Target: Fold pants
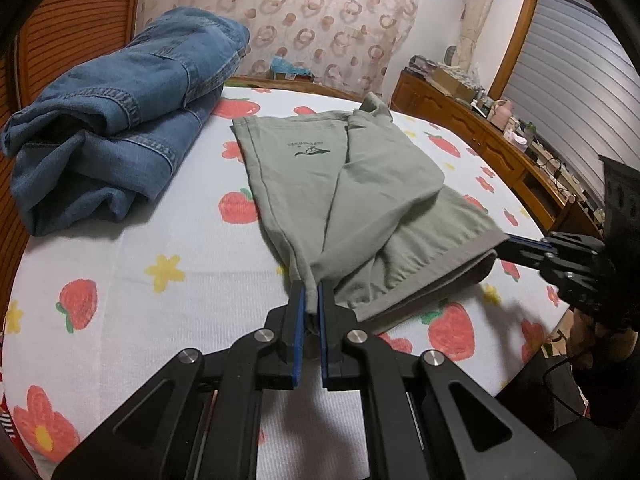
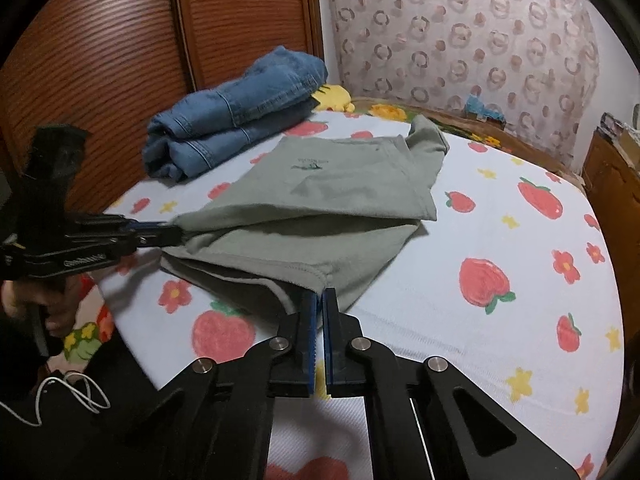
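- Sage-green soft knit pants (image 1: 360, 184), half folded, lie mid-bed on strawberry-print sheet (image 1: 160, 240); left gripper (image 1: 312, 292) pinches their near bunched corner; folded denim jeans (image 1: 120, 120) far left.
- Right wrist view: right gripper (image 2: 320, 300) clamped on the near hem corner.

small dark print on green pants (image 1: 308, 148), seemingly lettering, unreadable

A bed filled the room's middle, its white sheet (image 1: 120, 248) printed with strawberries and yellow flowers. Behind it hung a pale curtain (image 2: 460, 32) patterned with pink rings. Reddish-brown wooden slatted panels (image 2: 100, 40) stood to one side. Along the other side ran a wooden dresser (image 1: 472, 128), its top crowded with small items. Above that, a wood-framed window (image 1: 576, 64) was covered by grey blinds.
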{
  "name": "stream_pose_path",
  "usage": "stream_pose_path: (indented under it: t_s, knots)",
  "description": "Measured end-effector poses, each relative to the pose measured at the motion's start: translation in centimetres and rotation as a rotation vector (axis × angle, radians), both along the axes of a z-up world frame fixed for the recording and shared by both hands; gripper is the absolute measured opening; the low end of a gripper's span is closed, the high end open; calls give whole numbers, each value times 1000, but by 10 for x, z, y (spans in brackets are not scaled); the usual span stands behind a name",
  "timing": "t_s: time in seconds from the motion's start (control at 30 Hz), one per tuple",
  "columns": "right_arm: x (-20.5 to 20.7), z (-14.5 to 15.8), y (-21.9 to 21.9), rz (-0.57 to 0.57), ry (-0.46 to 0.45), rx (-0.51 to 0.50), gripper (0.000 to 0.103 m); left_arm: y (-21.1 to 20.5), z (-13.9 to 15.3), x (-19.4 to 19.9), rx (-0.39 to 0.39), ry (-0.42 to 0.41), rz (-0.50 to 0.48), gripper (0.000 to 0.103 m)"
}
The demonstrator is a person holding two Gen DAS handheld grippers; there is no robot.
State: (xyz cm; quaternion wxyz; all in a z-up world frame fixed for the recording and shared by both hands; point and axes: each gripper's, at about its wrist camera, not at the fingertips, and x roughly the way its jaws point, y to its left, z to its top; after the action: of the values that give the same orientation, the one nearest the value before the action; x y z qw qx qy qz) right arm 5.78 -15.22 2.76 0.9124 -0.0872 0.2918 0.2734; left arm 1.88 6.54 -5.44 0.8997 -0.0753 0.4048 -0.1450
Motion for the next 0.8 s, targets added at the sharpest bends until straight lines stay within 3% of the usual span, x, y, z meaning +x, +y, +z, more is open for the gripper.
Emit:
stream_pose_path:
  t_s: [0.2,0.43,0.8]
  knots:
    - [-16,-6,-7,16,21,14,1,-1,-2,0,3,-3,6,6]
    - [-8,-10,-13,-5,64,28,2,-2,0,-3,-1,-9,8,6]
    - [-13,6,-31,-45,18,73,3,-4,8,-17,18,-20,-7,6]
